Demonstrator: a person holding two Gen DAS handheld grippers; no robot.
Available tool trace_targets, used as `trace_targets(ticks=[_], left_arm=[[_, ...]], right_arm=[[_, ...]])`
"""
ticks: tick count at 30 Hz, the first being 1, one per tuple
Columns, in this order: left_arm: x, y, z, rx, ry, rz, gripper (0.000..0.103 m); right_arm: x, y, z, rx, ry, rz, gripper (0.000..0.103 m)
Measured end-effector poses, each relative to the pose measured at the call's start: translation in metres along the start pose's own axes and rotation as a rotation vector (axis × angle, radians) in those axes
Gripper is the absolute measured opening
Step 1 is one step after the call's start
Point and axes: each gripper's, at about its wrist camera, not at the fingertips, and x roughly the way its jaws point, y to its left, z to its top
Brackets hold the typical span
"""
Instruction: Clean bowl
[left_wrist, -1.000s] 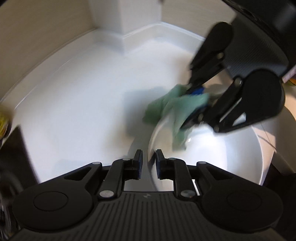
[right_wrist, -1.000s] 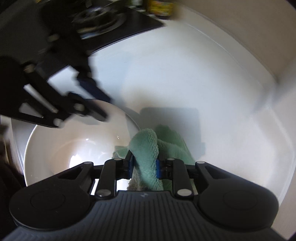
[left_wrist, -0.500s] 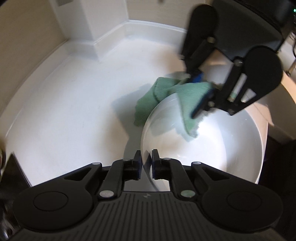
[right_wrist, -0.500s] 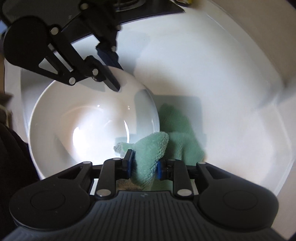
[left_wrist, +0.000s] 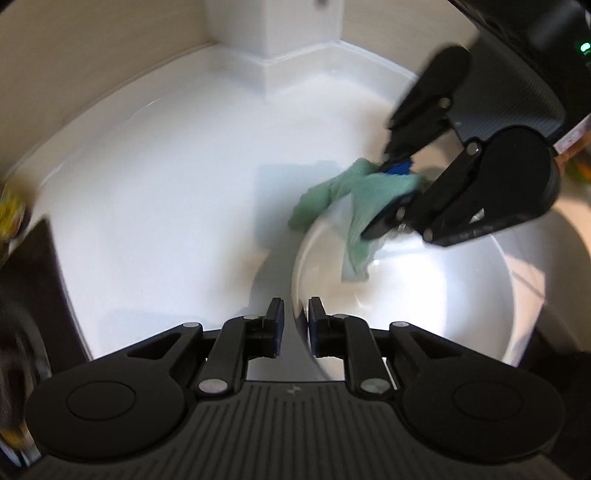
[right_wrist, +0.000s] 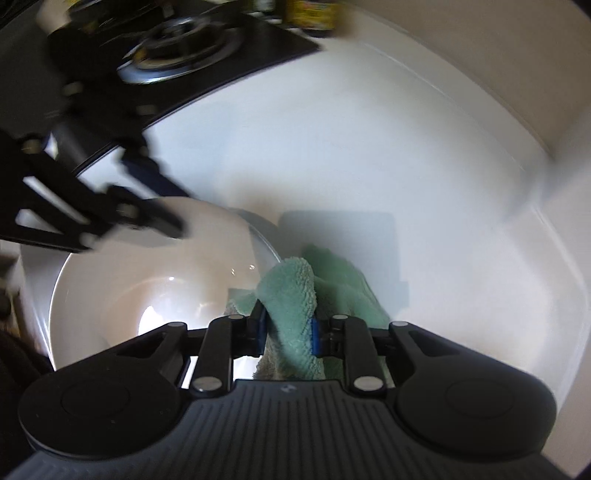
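Green cloth (right_wrist: 295, 295) clamped in closing right gripper (right_wrist: 287, 332); left gripper (left_wrist: 294, 325) opening astride bowl (left_wrist: 424, 295) rim, not visibly pinching. Should re-pinch before wiping.

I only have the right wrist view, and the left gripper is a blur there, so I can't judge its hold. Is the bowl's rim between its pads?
Observer: Yes. The rim of the bowl runs between the pads of the left gripper. Its jaws are opening, with a gap on each side.
Operator: Does my cloth reach inside the bowl?
Observer: Yes. A tail of the cloth hangs down the inner wall, below the right gripper, whose jaws are closing on it.
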Motion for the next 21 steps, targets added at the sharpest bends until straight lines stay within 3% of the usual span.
trace_targets(ticks=[2, 3, 7, 13, 16, 21], left_arm=[[0.003, 0.001, 0.0, 0.005, -0.009, 0.0, 0.016], [0.006, 0.003, 0.002, 0.015, -0.008, -0.009, 0.007], [0.024, 0.007, 0.022, 0.125, 0.003, -0.04, 0.005], [0.045, -0.002, 0.057, 0.318, 0.034, -0.05, 0.006], [0.057, -0.003, 0.071, 0.339, 0.032, -0.081, 0.006], [0.072, -0.001, 0.076, 0.221, 0.031, -0.053, 0.014]], right_arm=[[-0.006, 0.006, -0.009, 0.011, 0.002, -0.016, 0.017], [-0.009, 0.01, -0.014, 0.003, 0.009, -0.022, 0.017], [-0.015, 0.017, -0.034, -0.094, 0.074, 0.045, 0.019], [-0.015, 0.014, -0.028, -0.226, 0.123, 0.023, 0.021], [-0.012, 0.021, -0.015, -0.281, 0.099, -0.025, 0.021], [-0.013, 0.026, -0.011, -0.282, 0.07, -0.03, 0.021]])
